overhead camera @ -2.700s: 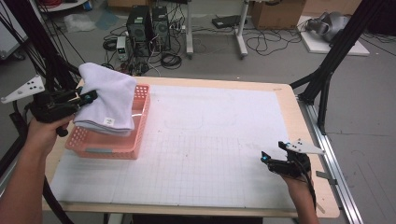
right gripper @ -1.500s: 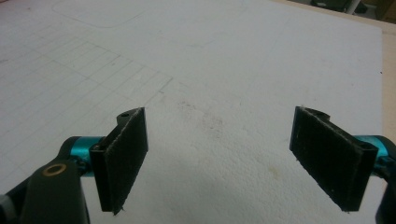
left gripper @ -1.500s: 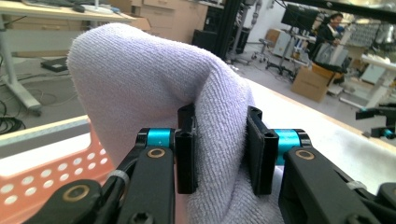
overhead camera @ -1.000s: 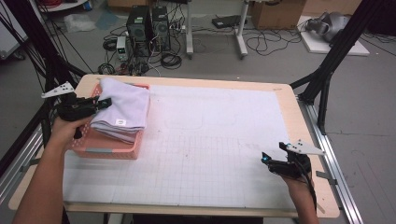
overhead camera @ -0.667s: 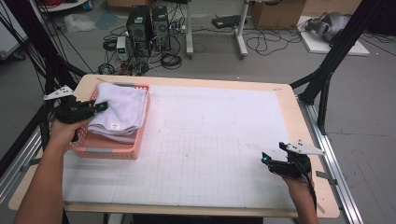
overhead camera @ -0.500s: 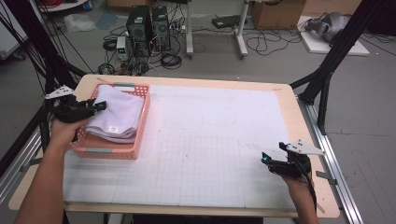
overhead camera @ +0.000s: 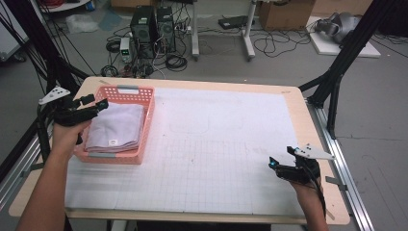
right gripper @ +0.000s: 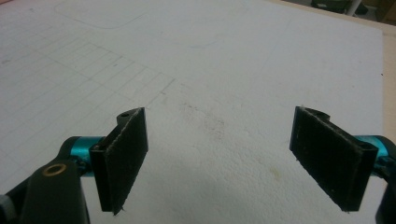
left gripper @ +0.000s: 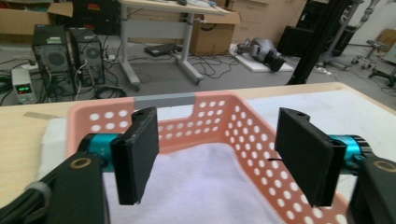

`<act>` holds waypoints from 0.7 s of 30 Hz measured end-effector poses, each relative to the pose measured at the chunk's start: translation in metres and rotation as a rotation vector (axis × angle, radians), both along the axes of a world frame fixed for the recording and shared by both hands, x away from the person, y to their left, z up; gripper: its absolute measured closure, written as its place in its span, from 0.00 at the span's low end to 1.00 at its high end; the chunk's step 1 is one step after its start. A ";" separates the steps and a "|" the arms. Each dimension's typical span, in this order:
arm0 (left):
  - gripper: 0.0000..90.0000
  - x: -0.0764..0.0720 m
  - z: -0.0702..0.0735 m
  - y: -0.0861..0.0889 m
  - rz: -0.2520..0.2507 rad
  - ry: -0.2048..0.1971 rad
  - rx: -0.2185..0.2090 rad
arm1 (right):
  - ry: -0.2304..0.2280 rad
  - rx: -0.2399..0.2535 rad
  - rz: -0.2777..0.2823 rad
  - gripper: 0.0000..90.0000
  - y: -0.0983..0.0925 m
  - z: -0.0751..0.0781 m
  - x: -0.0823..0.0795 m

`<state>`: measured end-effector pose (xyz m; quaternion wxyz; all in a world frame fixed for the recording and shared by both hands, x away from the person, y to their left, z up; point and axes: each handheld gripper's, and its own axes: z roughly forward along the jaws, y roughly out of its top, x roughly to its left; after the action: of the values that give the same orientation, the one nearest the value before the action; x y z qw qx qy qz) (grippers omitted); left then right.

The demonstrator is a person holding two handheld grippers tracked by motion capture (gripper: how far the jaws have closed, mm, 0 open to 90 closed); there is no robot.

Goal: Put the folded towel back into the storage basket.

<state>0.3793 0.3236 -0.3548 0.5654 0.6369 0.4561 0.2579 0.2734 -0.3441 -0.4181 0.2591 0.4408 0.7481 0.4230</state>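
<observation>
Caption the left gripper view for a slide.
Open left tongs poised above folded white towel lying in pink perforated plastic basket.

We see a salmon-pink plastic basket (overhead camera: 146, 113) with perforated walls, smooth and faintly glossy, with a strip of matt grey tape on its far rim. In it lies a folded pale lilac towel (overhead camera: 118, 126) of soft cloth, its nap looking fuzzy and matt in the left gripper view. The light wooden bench (overhead camera: 293, 94) has a smooth, pale edge; over it lies a white matt mat (overhead camera: 216, 144) printed with a fine grid, slightly stained. The left hand-held gripper (left gripper: 219, 158) carries flat black pads, matt and finely grained, on shiny teal metal stems; the right hand-held gripper (right gripper: 219, 158) looks the same.
</observation>
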 end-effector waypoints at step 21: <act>0.19 -0.024 -0.008 -0.094 -0.156 -0.069 0.008 | -0.008 -0.007 0.005 0.20 0.002 0.000 0.001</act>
<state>0.3551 0.2300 -0.3629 0.5967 0.6634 0.3844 0.2367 0.2745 -0.3425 -0.4181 0.2624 0.4363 0.7496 0.4229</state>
